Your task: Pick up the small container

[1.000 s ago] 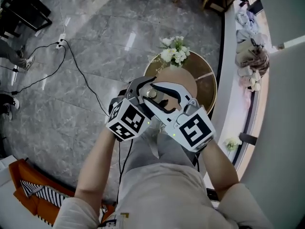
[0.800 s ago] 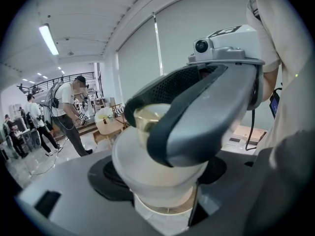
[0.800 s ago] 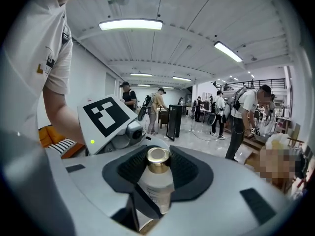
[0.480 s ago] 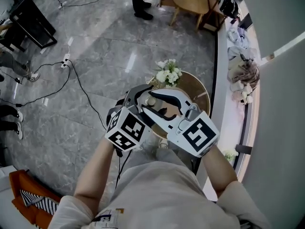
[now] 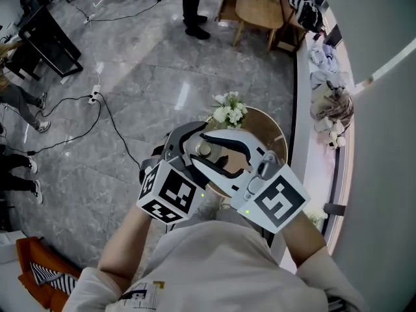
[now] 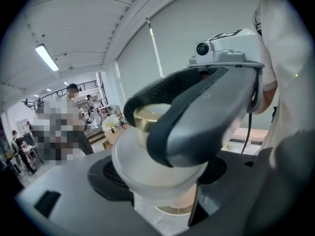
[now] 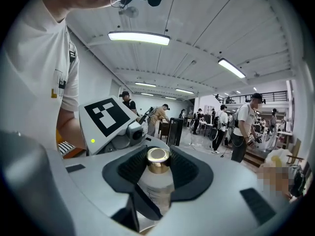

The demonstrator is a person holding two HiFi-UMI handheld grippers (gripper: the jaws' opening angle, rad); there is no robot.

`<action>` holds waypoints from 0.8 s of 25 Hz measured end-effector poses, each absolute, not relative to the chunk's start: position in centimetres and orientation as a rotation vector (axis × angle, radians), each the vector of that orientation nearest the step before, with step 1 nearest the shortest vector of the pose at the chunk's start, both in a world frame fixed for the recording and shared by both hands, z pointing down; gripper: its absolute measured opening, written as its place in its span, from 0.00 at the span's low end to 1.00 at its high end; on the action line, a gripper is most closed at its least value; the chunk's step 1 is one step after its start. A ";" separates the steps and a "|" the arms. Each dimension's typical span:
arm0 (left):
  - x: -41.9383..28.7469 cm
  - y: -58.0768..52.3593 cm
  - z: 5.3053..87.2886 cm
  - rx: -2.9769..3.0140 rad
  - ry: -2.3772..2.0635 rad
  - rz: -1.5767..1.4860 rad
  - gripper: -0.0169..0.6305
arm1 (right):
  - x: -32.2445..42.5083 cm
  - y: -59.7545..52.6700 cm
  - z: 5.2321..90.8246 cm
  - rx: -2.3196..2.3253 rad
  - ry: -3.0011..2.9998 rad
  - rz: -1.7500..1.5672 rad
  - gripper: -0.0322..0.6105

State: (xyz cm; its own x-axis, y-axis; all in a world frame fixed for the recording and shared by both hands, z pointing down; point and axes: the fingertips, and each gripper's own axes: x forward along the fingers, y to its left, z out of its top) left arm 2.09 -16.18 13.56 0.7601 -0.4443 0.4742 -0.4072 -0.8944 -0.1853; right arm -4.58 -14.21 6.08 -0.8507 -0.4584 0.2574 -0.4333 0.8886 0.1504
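White small container (image 7: 156, 188), gold cap (image 7: 158, 156): we have left claw (image 6: 158, 173) and right claw (image 7: 158, 170) both clamped on it mid-air.

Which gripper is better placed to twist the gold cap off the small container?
Right, probably. The right gripper is closed around the gold cap, while the left gripper clamps the small container by its frosted body, which would steady it for a twist.

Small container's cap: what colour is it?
Shiny gold cap, clearest in the right gripper view.
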 end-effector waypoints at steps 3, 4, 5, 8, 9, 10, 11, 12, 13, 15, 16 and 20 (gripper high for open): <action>2.1 -15.2 12.8 -2.883 0.702 -0.808 0.55 | -4.5 -13.3 5.2 0.668 -2.794 -0.114 0.27; 2.0 -14.9 12.7 -2.888 0.702 -0.806 0.55 | -4.6 -12.9 5.2 0.665 -2.790 -0.110 0.27; 2.0 -14.5 12.8 -2.893 0.702 -0.804 0.55 | -4.6 -12.6 5.4 0.662 -2.783 -0.103 0.27; 2.0 -13.8 13.9 -2.907 0.697 -0.818 0.55 | -4.6 -12.1 6.5 0.659 -2.770 -0.066 0.27; 2.0 -13.7 14.4 -2.912 0.692 -0.828 0.55 | -4.5 -12.0 6.9 0.655 -2.768 -0.053 0.27; 2.0 -13.6 14.8 -2.920 0.686 -0.837 0.55 | -4.5 -12.0 7.3 0.649 -2.767 -0.042 0.27; 2.1 -13.5 15.1 -2.931 0.680 -0.841 0.55 | -4.5 -12.0 7.6 0.644 -2.768 -0.032 0.27; 2.1 -13.4 15.3 -2.941 0.675 -0.843 0.55 | -4.5 -12.0 7.7 0.642 -2.771 -0.021 0.27; 2.1 -13.2 15.5 -2.949 0.674 -0.846 0.55 | -4.5 -11.9 7.9 0.641 -2.774 -0.012 0.27; 2.1 -13.0 16.0 -2.954 0.677 -0.854 0.55 | -4.4 -11.7 8.3 0.641 -2.777 0.004 0.27; 2.2 -12.8 16.2 -2.953 0.678 -0.860 0.55 | -4.4 -11.5 8.5 0.641 -2.776 0.009 0.27; 2.2 -12.1 16.9 -2.933 0.676 -0.895 0.55 | -4.2 -10.8 9.1 0.635 -2.765 0.024 0.27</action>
State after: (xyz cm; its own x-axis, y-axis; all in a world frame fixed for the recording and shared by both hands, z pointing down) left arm 2.24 -12.06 16.87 0.7446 -0.4027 0.5323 -0.4020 -0.9072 -0.1240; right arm -4.23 -10.80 9.07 -0.8559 -0.4239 0.2961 -0.4291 0.9018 0.0509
